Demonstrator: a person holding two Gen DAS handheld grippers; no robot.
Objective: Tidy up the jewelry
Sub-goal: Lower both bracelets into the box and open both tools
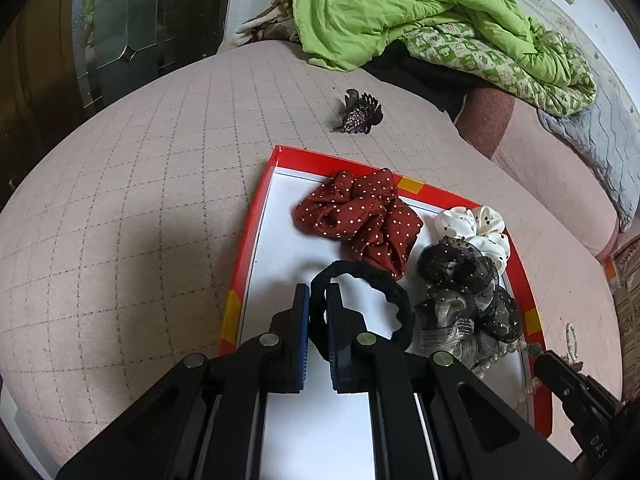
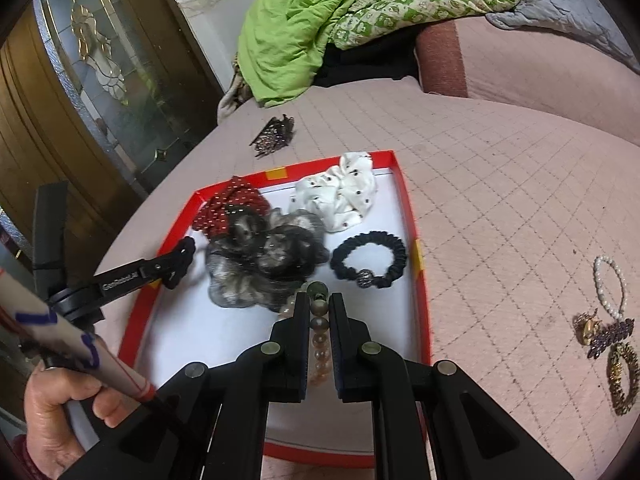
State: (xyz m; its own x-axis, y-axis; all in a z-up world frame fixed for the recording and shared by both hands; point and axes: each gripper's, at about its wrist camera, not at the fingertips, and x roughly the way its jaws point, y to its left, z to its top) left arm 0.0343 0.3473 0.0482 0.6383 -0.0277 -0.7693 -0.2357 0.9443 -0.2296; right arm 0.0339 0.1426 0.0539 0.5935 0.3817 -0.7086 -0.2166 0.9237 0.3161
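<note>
A red-rimmed tray [image 1: 256,216] [image 2: 404,184] lies on the pink quilted bed. My left gripper [image 1: 318,296] is shut on a black hair tie [image 1: 384,284] and holds it over the tray's white floor. My right gripper [image 2: 319,300] is shut on a beaded bracelet [image 2: 320,340] above the tray's near part. In the tray lie a red dotted scrunchie [image 1: 360,216] [image 2: 224,204], a white scrunchie [image 1: 476,224] [image 2: 344,192], a grey-black mesh scrunchie [image 1: 464,296] [image 2: 264,256] and a black scrunchie [image 2: 370,260]. A dark claw hair clip [image 1: 360,112] [image 2: 274,136] lies beyond the tray.
A pearl bracelet [image 2: 610,284], a brooch [image 2: 608,336] and a gold bracelet [image 2: 622,376] lie on the quilt right of the tray. A green blanket [image 1: 420,12] is heaped at the far end. A wood and glass door [image 2: 80,80] stands left.
</note>
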